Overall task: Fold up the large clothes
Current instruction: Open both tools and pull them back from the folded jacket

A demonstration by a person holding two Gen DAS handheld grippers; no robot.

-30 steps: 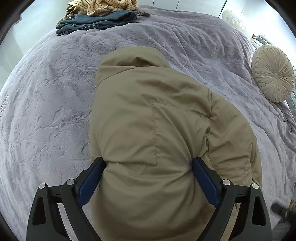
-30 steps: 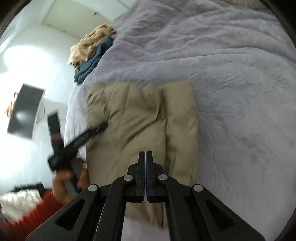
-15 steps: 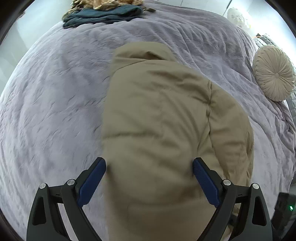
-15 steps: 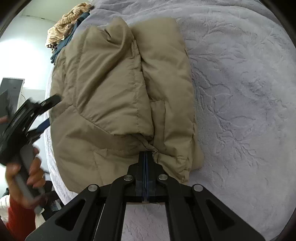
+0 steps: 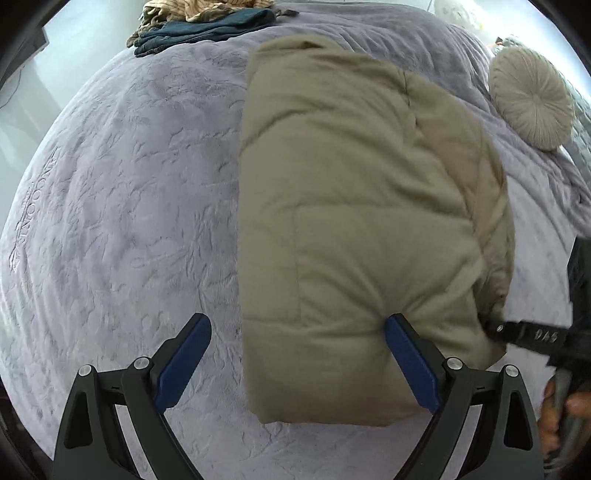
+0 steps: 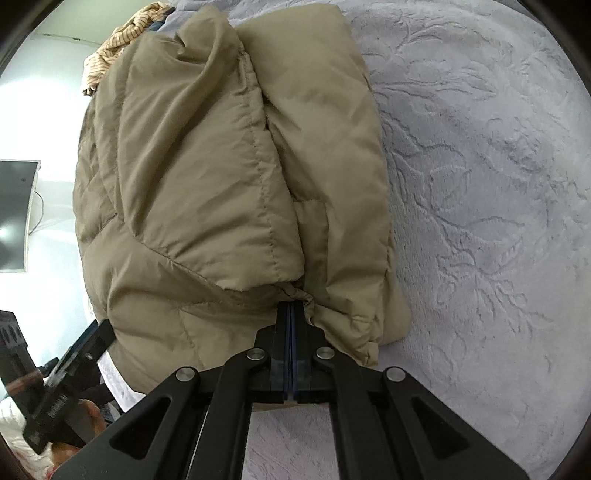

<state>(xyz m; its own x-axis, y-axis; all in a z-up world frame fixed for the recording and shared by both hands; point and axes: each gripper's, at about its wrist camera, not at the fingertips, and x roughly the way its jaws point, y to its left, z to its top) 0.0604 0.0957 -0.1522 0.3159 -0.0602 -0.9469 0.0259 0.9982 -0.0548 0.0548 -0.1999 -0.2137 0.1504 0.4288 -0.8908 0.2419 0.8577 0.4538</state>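
Note:
A khaki padded jacket [image 5: 369, 206] lies folded into a thick bundle on the lavender bedspread [image 5: 118, 206]. My left gripper [image 5: 297, 321] is open over the jacket's near left corner. Its right pad [image 5: 410, 358] rests against the padding, and its left pad [image 5: 181, 362] is over bare bedspread. My right gripper [image 6: 291, 306] is shut, with its tips pushed into a puckered seam at the jacket's [image 6: 207, 177] near edge. No fabric shows between the jaws. The right gripper [image 5: 517, 334] also shows at the jacket's right edge in the left wrist view.
A pile of striped and teal clothes [image 5: 207, 22] lies at the far end of the bed. A round pleated cushion [image 5: 532, 99] sits at the far right. A hand [image 5: 561, 406] holds the right tool. A dark screen [image 6: 14, 214] hangs on the wall.
The right gripper came down, still shut, from above the bed to the jacket's near edge. The left gripper slid left, so its left finger now stands off the jacket.

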